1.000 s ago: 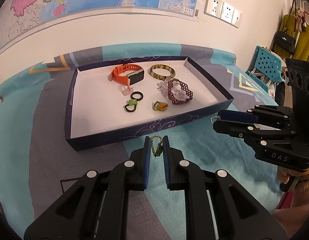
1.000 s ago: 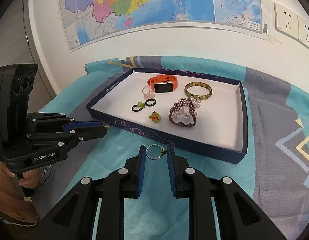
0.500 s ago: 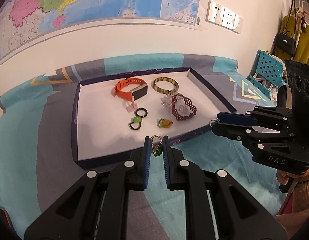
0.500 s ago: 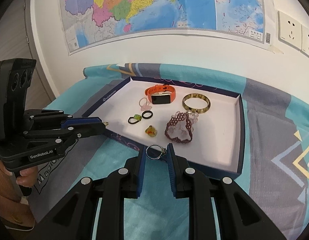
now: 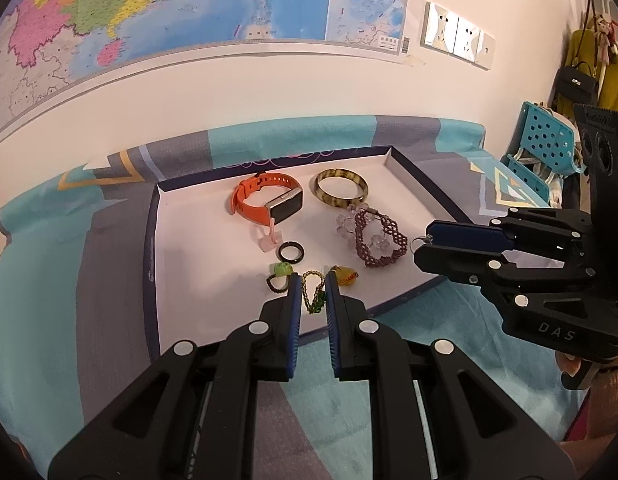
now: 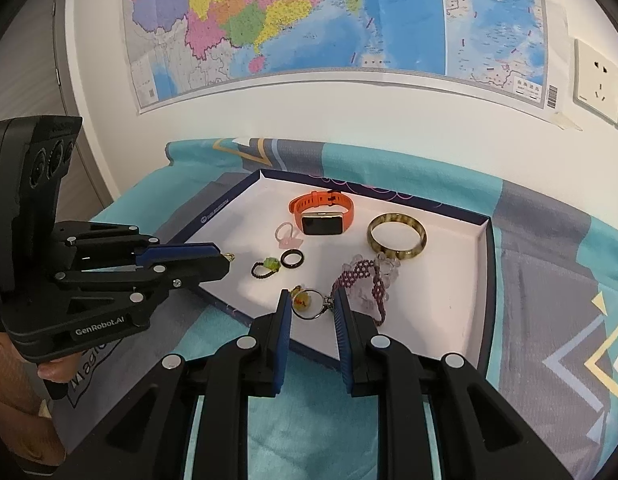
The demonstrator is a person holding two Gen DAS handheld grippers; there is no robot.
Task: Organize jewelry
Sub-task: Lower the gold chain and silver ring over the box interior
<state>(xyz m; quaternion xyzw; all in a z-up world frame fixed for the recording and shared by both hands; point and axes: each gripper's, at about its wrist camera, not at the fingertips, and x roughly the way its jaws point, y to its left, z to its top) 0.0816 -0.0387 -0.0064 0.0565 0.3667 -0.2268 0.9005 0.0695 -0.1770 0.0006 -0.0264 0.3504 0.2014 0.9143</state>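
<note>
Left gripper (image 5: 309, 292) fingers pinch a green-beaded chain (image 5: 313, 294); right gripper (image 6: 311, 306) fingers hold a silver ring (image 6: 309, 304). Lower each onto bare tray (image 5: 197, 256) floor before releasing.

Both wrist views near, angled down — sharing tray (image 5: 153, 240)

White wall with big colourful map (image 6: 309, 20) up top, white sockets (image 5: 457, 40) to its right. Teal-grey patterned cloth (image 6: 549, 300) covers the surface. Far right: blue perforated chair (image 5: 545, 148), yellow coat (image 5: 613, 76) and black handbag (image 5: 575, 84) (hanging). Warm indoor light.
</note>
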